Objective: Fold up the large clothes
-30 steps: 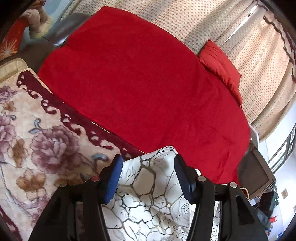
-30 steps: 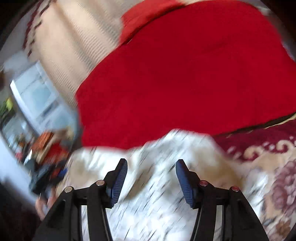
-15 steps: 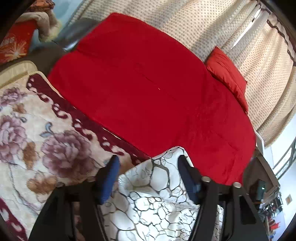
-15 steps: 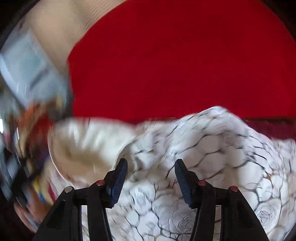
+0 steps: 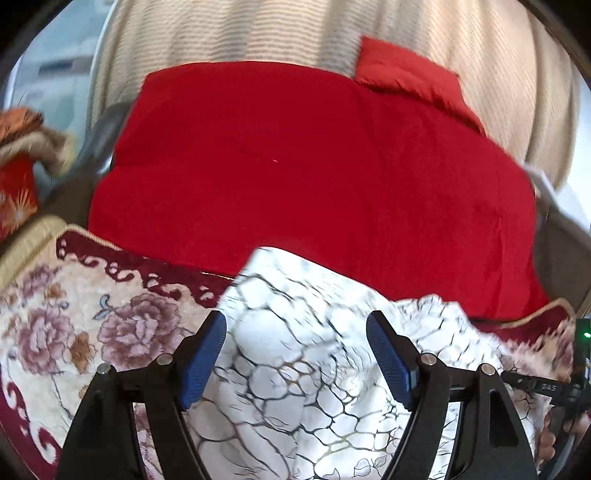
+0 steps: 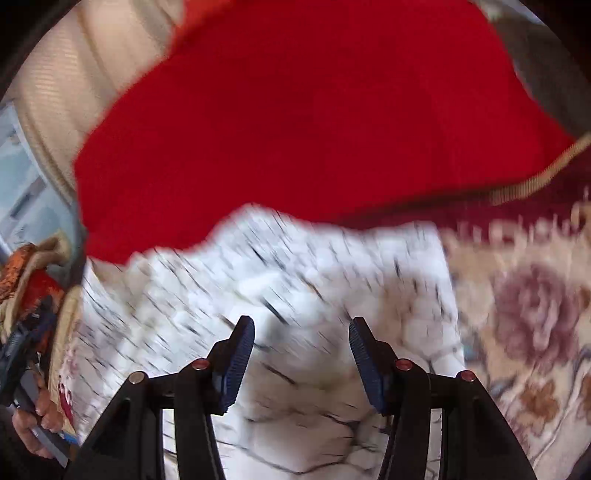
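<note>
A white garment with a dark crackle print (image 5: 295, 354) lies rumpled on a floral blanket. My left gripper (image 5: 295, 332) is open just above it, blue pads spread wide, holding nothing. In the right wrist view the same garment (image 6: 295, 295) is motion-blurred, and my right gripper (image 6: 301, 334) is open over it, jaws apart and empty. I cannot tell whether the fingers touch the cloth.
The floral cream and maroon blanket (image 5: 74, 325) lies under the garment. A red bedspread (image 5: 314, 166) covers the bed beyond, with a red pillow (image 5: 406, 74) against beige curtains (image 5: 258, 29). The blanket also shows at right in the right wrist view (image 6: 528, 325).
Both grippers swung sideways over the garment, views turning to face the bed. The garment shifted and bunched below them. Both jaws stayed open.
</note>
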Tool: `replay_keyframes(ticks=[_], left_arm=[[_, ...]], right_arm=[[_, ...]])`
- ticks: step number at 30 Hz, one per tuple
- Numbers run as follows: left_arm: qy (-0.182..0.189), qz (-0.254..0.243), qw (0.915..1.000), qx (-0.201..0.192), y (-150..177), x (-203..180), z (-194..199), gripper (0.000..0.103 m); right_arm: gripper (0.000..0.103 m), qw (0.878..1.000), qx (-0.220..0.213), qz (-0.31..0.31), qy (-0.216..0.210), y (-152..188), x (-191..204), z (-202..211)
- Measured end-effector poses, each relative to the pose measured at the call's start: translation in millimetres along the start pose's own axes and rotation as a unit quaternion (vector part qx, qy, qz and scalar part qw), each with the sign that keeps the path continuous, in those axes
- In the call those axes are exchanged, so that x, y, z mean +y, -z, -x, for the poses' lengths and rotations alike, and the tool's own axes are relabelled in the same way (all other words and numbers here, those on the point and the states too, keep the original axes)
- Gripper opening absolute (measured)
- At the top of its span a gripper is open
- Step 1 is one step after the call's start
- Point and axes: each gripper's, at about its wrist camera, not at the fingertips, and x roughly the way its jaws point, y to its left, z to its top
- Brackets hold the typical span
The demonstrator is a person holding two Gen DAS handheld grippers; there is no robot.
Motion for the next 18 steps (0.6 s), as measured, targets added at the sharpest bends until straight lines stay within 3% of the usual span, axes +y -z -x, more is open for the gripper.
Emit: replay_keyframes(ticks=[1,3,7,11,18], left_arm=[[-0.004,-0.011,0.9999,0.001,1.9,-5.8,-1.6,0.079],[-0.019,-0.039,0.9990,-0.001,5.1,-18.9,-3.8,0.079],[-0.038,-0.061,0.9974,-0.005,6.1,-29.6,-5.9,0.079],[-0.062,-0.066,0.9959,-0.005,5.7,-29.9,-8.0,0.079],[-0.081,-0.072,0.9941,-0.001,6.7,-27.0,-13.6,0.079]], right_arm=[[0.057,0.999,0.028,-0.016,-0.004,2.4,-10.3,-10.9],[0.057,0.998,0.041,-0.045,-0.022,3.6,-23.0,-20.1],[0.058,1.000,-0.006,-0.023,-0.020,-6.5,-13.2,4.9],[0.059,0.998,-0.029,0.029,-0.048,-21.2,20.6,11.1],[0.059,0.997,0.000,0.076,-0.019,-57.8,78.5,-39.9]])
